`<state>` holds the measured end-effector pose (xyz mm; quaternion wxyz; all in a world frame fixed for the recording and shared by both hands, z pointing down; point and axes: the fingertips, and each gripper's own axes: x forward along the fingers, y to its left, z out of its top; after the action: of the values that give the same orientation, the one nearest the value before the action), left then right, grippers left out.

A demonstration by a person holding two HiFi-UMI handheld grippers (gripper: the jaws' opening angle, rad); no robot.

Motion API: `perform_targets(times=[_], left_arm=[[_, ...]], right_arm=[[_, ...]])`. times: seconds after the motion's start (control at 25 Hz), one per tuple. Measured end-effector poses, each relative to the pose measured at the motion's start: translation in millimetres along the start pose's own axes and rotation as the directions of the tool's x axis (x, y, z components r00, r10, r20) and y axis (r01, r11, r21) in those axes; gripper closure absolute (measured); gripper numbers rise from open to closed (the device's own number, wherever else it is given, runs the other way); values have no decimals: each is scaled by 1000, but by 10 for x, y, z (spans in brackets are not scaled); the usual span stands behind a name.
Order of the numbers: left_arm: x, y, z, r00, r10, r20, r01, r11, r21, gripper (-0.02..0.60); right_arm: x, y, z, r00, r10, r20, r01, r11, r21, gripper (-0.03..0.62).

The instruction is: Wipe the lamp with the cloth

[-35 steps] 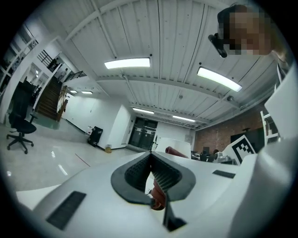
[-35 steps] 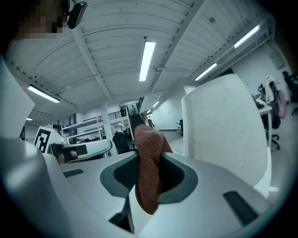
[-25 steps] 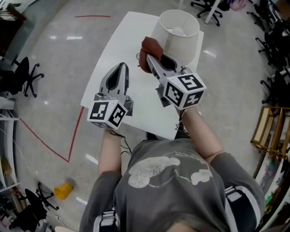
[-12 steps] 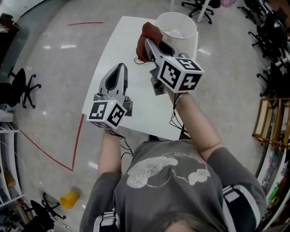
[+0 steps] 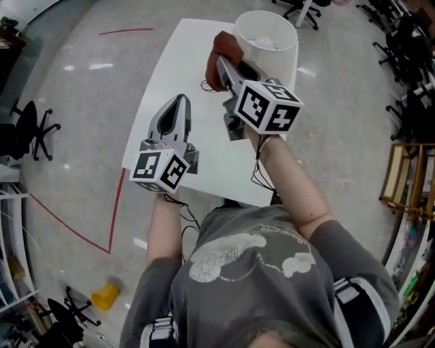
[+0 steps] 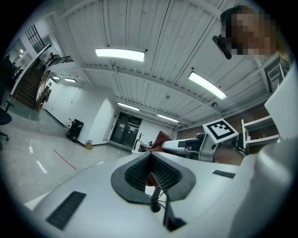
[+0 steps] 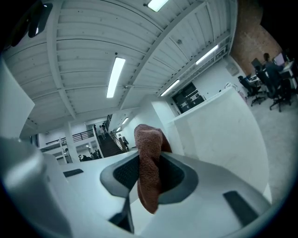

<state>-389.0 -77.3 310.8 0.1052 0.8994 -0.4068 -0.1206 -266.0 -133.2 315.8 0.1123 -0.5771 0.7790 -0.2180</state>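
- Forearms reach forward from the grey shirt [image 5: 245, 272]. Each hand sits behind its marker cube, so the grip on the handles is hidden.
- Left tongs [image 5: 181, 102]: jaws together, nothing between them. Held over the near-left part of the counter [image 5: 166, 68], apart from the lamp. Judgement: parked as the spare tool, since the wipe needs one tool only.
- Right tongs [image 5: 222, 62]: clamped on the reddish-brown cloth [image 5: 223, 49]. A fold is pinched between the pads, a bunch stands out past the tips, and a tail hangs below. Judgement: the bunch is carried forward so that fabric, not plastic, meets the lamp.
- Cloth position: just beside the left side of the white shade. The head view does not settle whether the two touch. The right gripper view shows the shade wall close on the cloth's right, contact unclear.
- Lamp [image 5: 266, 51]: upright near the far edge of the counter. The shade is open at the top, with the bulb [image 5: 265, 43] visible inside. Stem and base are hidden under the shade and behind the right tongs.
- Thin dark cord [image 5: 206, 85] lies on the counter, its run covered by the right tongs. Judgement: probably the lamp's lead.
- Office chairs [image 5: 309, 10] on the floor beyond, cut off at the top edge.
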Motion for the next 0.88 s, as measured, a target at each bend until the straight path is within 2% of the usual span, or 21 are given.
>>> perform_targets(times=[0.6, 0.72, 0.88], left_arm=[[-225, -132, -435, 996, 81, -41, -82, 996, -21, 574], [-233, -176, -466, 994, 99, -35, -100, 995, -15, 574], [-218, -325, -435, 992, 123, -20, -123, 992, -3, 574]], right_arm=[[-322, -419, -1064, 976, -13, -218, 14, 1000, 0, 497], [-404, -449, -1138, 967, 6, -255, -6, 1000, 1, 497], [-529, -417, -1010, 964, 64, -259, -72, 997, -22, 497]])
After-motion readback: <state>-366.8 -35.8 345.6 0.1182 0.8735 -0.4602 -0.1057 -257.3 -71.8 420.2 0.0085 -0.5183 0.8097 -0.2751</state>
